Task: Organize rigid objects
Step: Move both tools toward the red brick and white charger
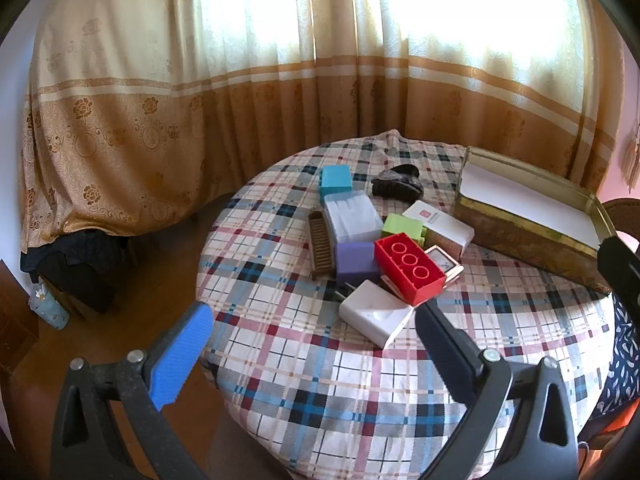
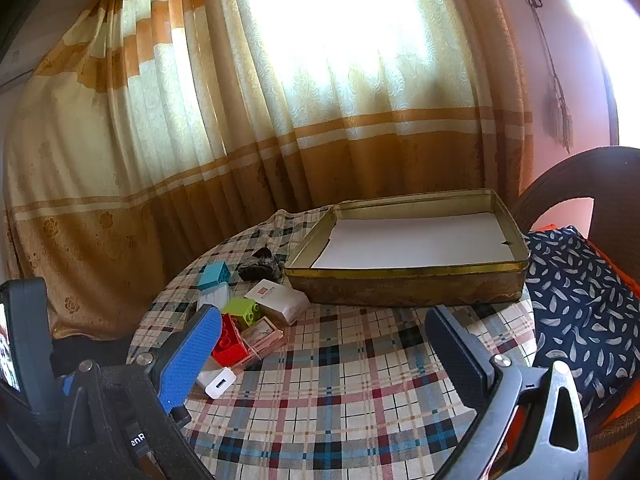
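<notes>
A heap of small rigid items lies on the plaid round table (image 1: 320,380): a red toy brick (image 1: 408,267), a white charger (image 1: 374,312), a purple block (image 1: 355,261), a green brick (image 1: 403,226), a teal brick (image 1: 335,180), a translucent box (image 1: 352,214), a white carton (image 1: 439,224), a dark hair claw (image 1: 396,188) and a brown comb (image 1: 321,245). My left gripper (image 1: 314,326) hangs open just in front of the charger, holding nothing. The gold tin (image 2: 404,284), lined with white paper, sits at the back right. My right gripper (image 2: 324,334) is open over bare cloth, the heap by its blue finger.
Tall cream and orange curtains (image 1: 280,80) hang behind the table. A wicker chair (image 2: 580,184) with a navy feather-print cushion (image 2: 576,304) stands at the right. Wooden floor (image 1: 160,264) and a cloth-covered piece of furniture (image 1: 100,140) lie to the left.
</notes>
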The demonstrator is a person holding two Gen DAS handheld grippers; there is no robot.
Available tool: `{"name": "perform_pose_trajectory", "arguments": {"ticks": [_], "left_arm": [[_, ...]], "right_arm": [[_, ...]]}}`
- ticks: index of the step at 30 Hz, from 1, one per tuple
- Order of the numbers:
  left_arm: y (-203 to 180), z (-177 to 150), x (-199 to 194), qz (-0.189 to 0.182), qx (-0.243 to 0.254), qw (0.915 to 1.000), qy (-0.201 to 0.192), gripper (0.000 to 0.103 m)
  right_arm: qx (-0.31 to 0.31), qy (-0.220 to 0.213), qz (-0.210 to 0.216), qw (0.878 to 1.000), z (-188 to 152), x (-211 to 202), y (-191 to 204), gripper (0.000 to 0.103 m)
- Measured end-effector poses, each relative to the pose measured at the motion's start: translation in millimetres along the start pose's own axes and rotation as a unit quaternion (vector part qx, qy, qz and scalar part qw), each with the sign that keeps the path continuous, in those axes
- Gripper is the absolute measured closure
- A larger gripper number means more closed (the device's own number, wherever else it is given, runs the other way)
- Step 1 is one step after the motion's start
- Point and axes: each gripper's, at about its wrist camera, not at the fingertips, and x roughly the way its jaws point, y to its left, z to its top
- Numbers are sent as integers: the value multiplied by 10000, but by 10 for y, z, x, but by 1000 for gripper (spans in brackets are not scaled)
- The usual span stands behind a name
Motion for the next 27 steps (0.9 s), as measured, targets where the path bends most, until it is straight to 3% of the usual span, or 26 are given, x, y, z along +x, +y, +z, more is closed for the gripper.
{"name": "perform_pose_trajectory", "arguments": {"ticks": [13,21,24,27], "left_arm": [[7,-29,69,14,13,10000,70,0],[57,-82,186,-24,92,9998,171,0],[145,-121,256,52,37,9997,247,0],[257,-136,343,86,-102,9992,370,0]], "right_arm": [[-76,180,-46,9998,10,84,-16,0],[-273,302,195,9990,-32,173,33,1],[-459,402,350,9975,-46,245,87,8],[-585,689,524,9945,-52,400,148,24]]}}
